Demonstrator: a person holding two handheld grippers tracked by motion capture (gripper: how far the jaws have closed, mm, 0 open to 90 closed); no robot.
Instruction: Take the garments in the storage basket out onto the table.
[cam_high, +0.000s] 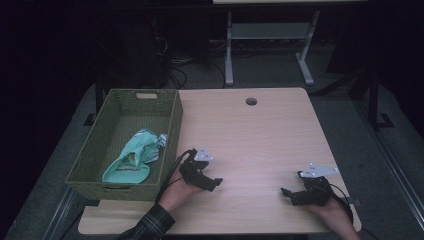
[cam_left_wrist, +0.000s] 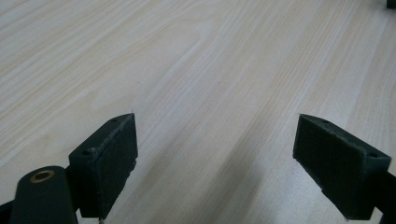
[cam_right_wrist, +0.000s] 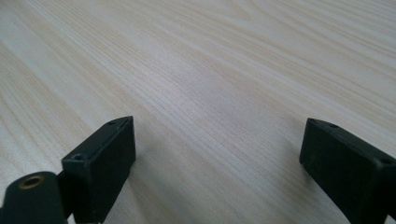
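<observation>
High view, from the left: a green basket (cam_high: 85, 165) sits at the surface's (cam_high: 260, 135) left edge, and the cloth (cam_high: 131, 162), mint with a paler crumpled end, lies inside it against the near right wall. Just right of the basket the left gripper (cam_high: 209, 182) rests low over the wood, held from below by the left hand (cam_high: 176, 194), whose plaid sleeve (cam_high: 150, 225) comes in from the bottom edge; its jaws point right, away from the basket. In the left gripper view the 2 jaws stand wide apart with bare wood grain between them. Farther right, well apart from the first, the right gripper (cam_high: 289, 194) lies near the front edge in the right hand (cam_high: 330, 210), tipped toward the middle of the surface; the right gripper view likewise has both jaws spread with nothing in the gap. Both wrists look relaxed and level, grey plates upward. The cloth appears already stowed, so I judge this a resting pause. If the cloth is to be lifted, the left gripper is the nearer one; it should turn back over the basket wall, come down from above on a raised fold, and close only once fabric sits well between the jaws, keeping clear of the weave.
</observation>
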